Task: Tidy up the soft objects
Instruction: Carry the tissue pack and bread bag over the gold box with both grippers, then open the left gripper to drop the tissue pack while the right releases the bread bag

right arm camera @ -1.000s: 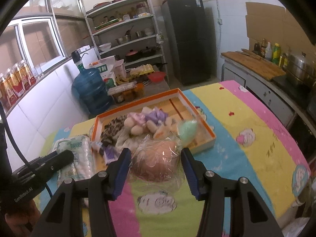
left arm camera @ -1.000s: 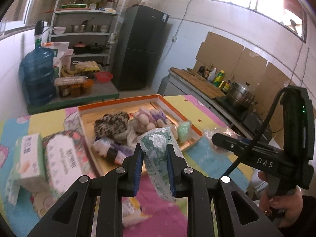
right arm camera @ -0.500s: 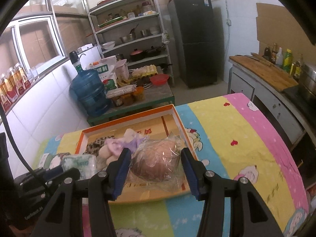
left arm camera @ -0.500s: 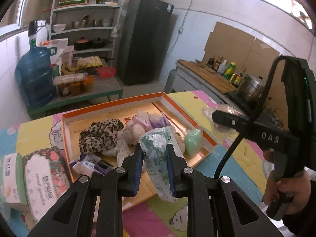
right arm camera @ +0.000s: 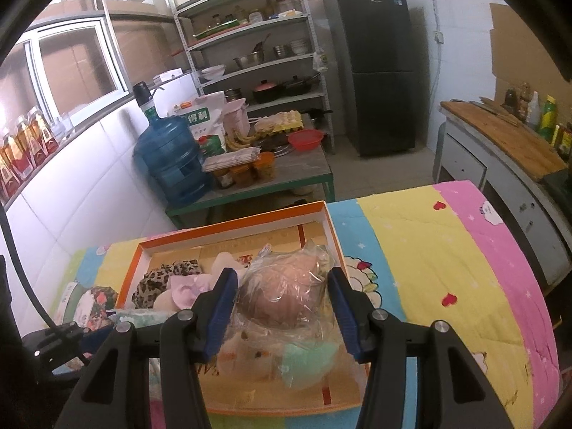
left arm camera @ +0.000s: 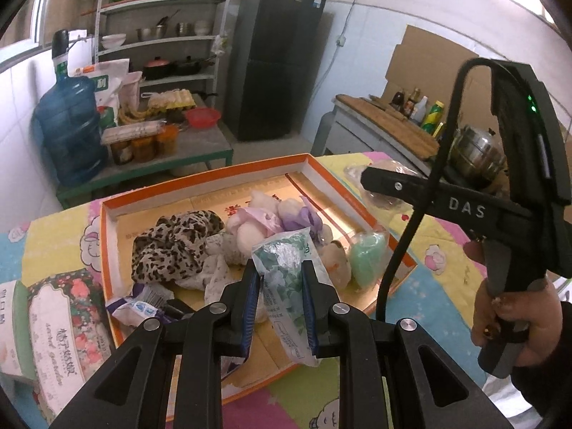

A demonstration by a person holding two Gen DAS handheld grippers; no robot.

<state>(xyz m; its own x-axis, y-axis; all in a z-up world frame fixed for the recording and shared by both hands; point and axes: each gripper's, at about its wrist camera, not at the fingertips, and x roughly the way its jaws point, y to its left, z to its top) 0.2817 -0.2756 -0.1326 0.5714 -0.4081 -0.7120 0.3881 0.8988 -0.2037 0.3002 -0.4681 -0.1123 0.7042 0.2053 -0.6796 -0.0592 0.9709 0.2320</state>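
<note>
My left claw (left arm camera: 279,286) is pinching a soft plastic packet (left arm camera: 286,279), white with a green leafy print, crinkled and standing upright between the blue pads. It hangs just above the near half of the orange-rimmed box (left arm camera: 103,236) on the tabletop (left arm camera: 439,246), which wears a bright cloth in yellow, blue and pink.

My right claw (right arm camera: 282,307) is clamped on a round, peach-coloured soft thing wrapped in a clear crinkly bag (right arm camera: 286,296); the loose film bulges out past both pads. It sits over the right side of the same box.

Inside the box lie a leopard-print cloth (left arm camera: 175,243), a heap of white and lilac plush pieces (left arm camera: 264,221), a mint-green pouch (left arm camera: 368,257) against the right wall, and a small purple-and-white pack (left arm camera: 139,307) at the near left corner.

Left of the box, on the cloth, rest two flowered tissue packs (left arm camera: 60,336).
</note>
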